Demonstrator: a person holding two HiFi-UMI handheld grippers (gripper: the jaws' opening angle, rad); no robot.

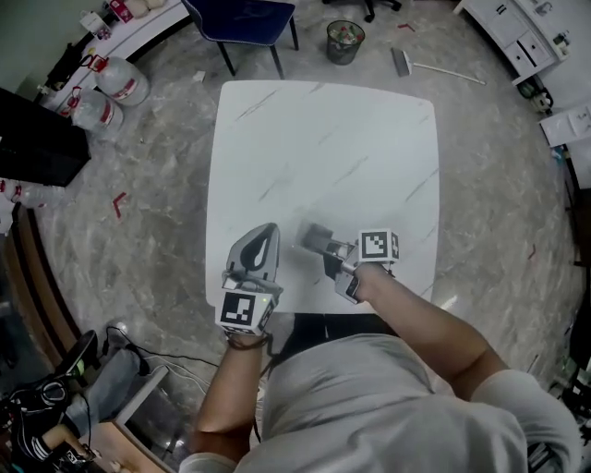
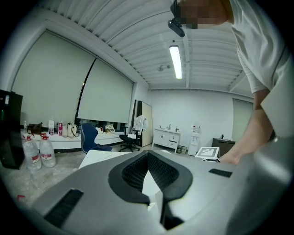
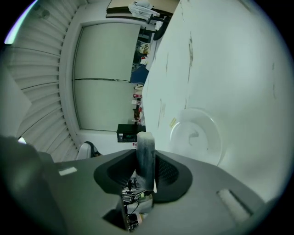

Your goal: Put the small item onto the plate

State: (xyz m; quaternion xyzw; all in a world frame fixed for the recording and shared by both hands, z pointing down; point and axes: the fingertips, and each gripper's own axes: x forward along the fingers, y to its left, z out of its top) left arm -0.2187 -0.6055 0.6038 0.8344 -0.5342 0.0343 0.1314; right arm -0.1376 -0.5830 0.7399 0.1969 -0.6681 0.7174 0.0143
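Note:
My right gripper [image 3: 146, 154] is shut on the small item [image 3: 145, 143], a greyish-white upright block that sticks out past the pads. A white plate [image 3: 209, 148] lies on the white table [image 3: 239, 69] just ahead of it. In the head view the right gripper [image 1: 316, 240] is blurred over the table's near part, and the plate cannot be made out there. My left gripper [image 1: 267, 231] hovers beside it at the near left edge. Its jaws [image 2: 147, 155] meet at the tips with nothing between them.
The white table [image 1: 323, 148] stands on a marbled floor. A blue chair [image 1: 245, 18] and a waste bin [image 1: 344, 39] are beyond its far edge. Water bottles [image 1: 115, 78] and a black cabinet [image 1: 37, 139] are off to the left.

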